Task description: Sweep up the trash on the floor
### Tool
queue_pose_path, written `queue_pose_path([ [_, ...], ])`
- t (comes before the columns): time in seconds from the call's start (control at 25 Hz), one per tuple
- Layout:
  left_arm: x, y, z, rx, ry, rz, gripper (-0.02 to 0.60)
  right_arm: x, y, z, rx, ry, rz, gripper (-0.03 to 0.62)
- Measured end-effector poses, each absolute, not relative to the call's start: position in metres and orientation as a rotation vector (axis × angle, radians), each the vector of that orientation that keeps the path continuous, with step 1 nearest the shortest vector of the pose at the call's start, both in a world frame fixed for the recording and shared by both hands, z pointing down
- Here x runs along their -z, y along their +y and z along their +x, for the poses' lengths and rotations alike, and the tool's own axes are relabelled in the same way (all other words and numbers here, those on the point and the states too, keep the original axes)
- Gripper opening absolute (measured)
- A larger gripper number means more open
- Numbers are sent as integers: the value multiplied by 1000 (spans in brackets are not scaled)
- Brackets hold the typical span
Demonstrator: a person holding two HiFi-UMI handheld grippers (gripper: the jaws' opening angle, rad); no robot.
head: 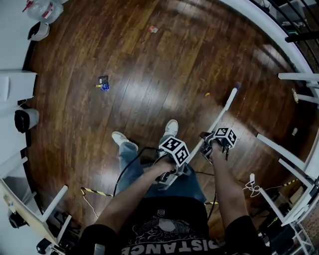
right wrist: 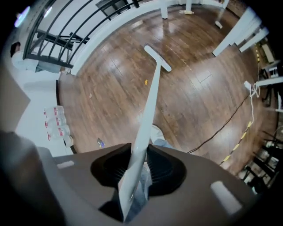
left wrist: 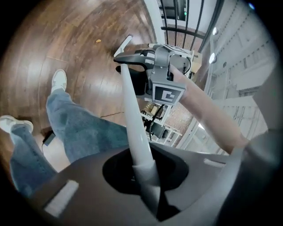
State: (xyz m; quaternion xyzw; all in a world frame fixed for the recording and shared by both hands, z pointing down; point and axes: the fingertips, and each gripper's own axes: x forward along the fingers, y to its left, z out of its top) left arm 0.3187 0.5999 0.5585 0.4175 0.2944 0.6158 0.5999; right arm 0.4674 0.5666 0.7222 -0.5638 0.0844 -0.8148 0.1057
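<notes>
Both grippers hold one long white broom handle (head: pixel 219 117) that slants up and right to its narrow head (head: pixel 234 92) on the dark wood floor. My left gripper (head: pixel 170 178) is shut on the handle's lower end (left wrist: pixel 132 114); my right gripper (head: pixel 207 145) is shut on it higher up (right wrist: pixel 150 106). The left gripper view shows the right gripper (left wrist: pixel 132 58) clamped round the handle. Trash lies apart on the floor: a small yellow bit (head: pixel 207 93) just left of the broom head (right wrist: pixel 157 58), a blue wrapper (head: pixel 103 83) farther left, and a reddish scrap (head: pixel 153 29) at the far side.
The person's white shoes (head: pixel 171 128) stand just behind the broom. White table legs (head: pixel 279 149), a white cord (head: pixel 253 187) and a yellow-black cable (head: pixel 94 191) lie right and near. Water bottles (head: pixel 45 9) sit top left. A white curved ledge with black railing (head: pixel 279 35) bounds the right.
</notes>
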Motion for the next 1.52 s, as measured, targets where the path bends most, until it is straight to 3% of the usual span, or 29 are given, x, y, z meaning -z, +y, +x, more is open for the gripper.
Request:
queue_pose_path([
  [0.16,-570,602,331,-1411,625,904,35,-743,561,470,2515,307,-1631,110],
  [0.56,-580,563,281,-1524,478,944,6,-760,504,404,2646,436,-1522,110],
  [1.0,-560,481,180,-1534,391,981,5,-740,401,292,2616,539,-1386,106],
  [1.52,-539,339,8,-1589,254,1019,2,-717,233,103,2632,716,-1227,104],
])
